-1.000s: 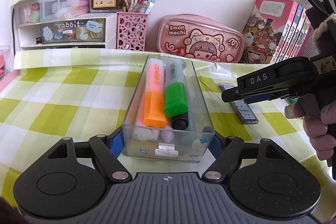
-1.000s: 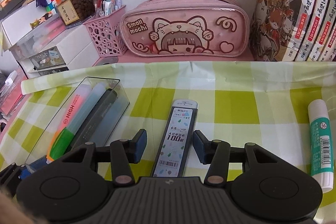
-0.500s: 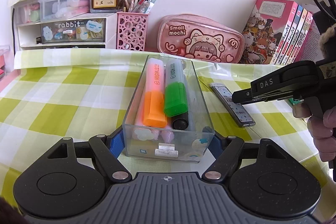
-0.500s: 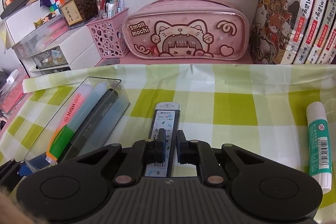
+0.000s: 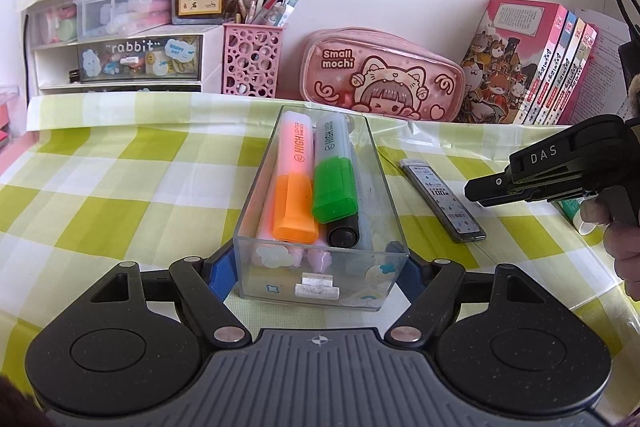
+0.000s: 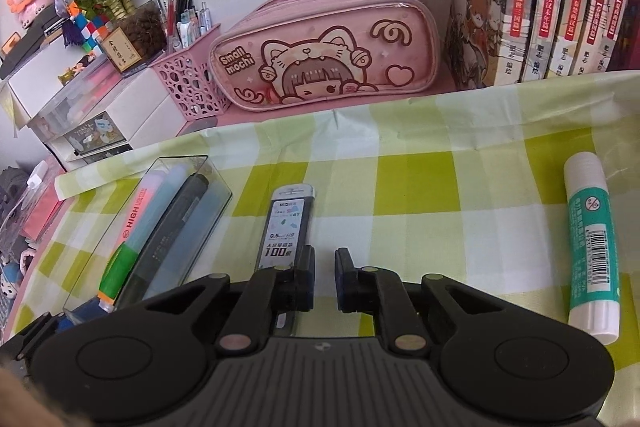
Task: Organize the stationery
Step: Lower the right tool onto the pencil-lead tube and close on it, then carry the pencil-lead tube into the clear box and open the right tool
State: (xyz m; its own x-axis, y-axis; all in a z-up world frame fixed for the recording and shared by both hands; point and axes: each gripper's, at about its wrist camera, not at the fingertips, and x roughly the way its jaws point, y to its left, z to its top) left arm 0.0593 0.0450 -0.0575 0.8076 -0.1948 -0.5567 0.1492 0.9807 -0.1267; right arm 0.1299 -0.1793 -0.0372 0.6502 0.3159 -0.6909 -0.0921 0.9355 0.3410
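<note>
Clamping the near end of a clear plastic tray (image 5: 320, 263), the left gripper (image 5: 318, 277) is seen at six o'clock of its view, its blue ribbed pads (image 5: 221, 273) pressed against the tray's two long walls. Inside the rectangular tray, an orange-capped highlighter (image 5: 294, 183) and a green-capped highlighter (image 5: 334, 173) are laid side by side lengthwise over a dark marker (image 5: 343, 231), all chunky and smooth-bodied. Cloud and rainbow stickers are carried on the near wall. A glossy green-and-white checked cloth (image 5: 120, 195) is spread beneath. At three o'clock of the tray, a slim, flat, dark lead-refill case (image 5: 442, 199) lies on the cloth, apart from the tray. The right gripper (image 6: 324, 279) is held just over the case's near end; its jaws are opening, a narrow gap is shown between them, and the case lies under the left finger (image 6: 302, 277) rather than between the pads, so nothing is pinched. At three o'clock in the right view, a cylindrical white-and-teal glue stick (image 6: 592, 255) rests on the cloth, well apart. Farther back, a shiny pink pencil pouch (image 5: 382, 79) with a cat cartoon is set against the wall, with a perforated pink pen holder (image 5: 254, 61) at its nine o'clock and a row of upright books (image 5: 532, 67) at its three o'clock.
</note>
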